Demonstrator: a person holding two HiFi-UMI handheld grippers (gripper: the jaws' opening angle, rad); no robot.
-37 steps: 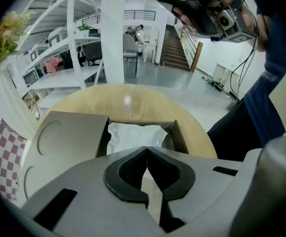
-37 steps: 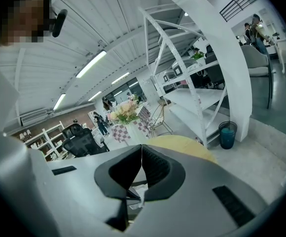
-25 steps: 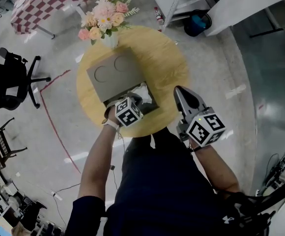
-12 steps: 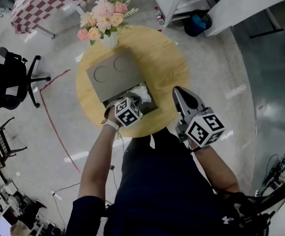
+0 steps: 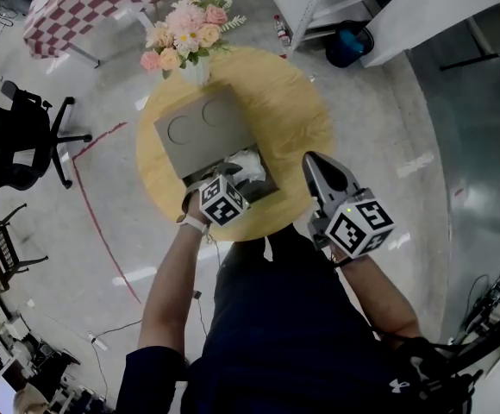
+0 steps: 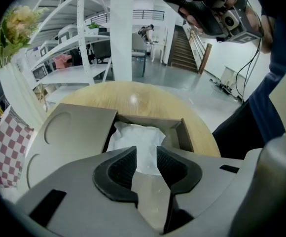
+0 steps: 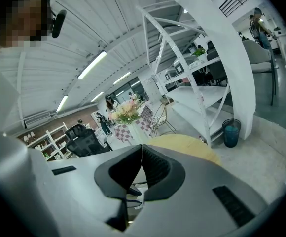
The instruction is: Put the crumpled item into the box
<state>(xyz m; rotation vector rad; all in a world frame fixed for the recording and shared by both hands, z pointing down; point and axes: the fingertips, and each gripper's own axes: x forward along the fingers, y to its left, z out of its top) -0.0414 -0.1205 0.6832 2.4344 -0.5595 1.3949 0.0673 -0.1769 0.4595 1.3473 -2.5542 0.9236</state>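
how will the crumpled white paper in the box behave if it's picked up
Probably light and soft: the crumpled white paper shows loose folds, so it would likely squash under a pinch. Its irregular shape suggests it would not roll. It fills much of the cardboard box, so it may drag on the walls.

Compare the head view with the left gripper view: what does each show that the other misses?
Only the head view: the black office chair and the red floor line. Only the left gripper view: the left gripper with its jaws opening and nothing between them, and a staircase behind. Both: the round wooden table, the open box and the white crumpled item lying inside it.
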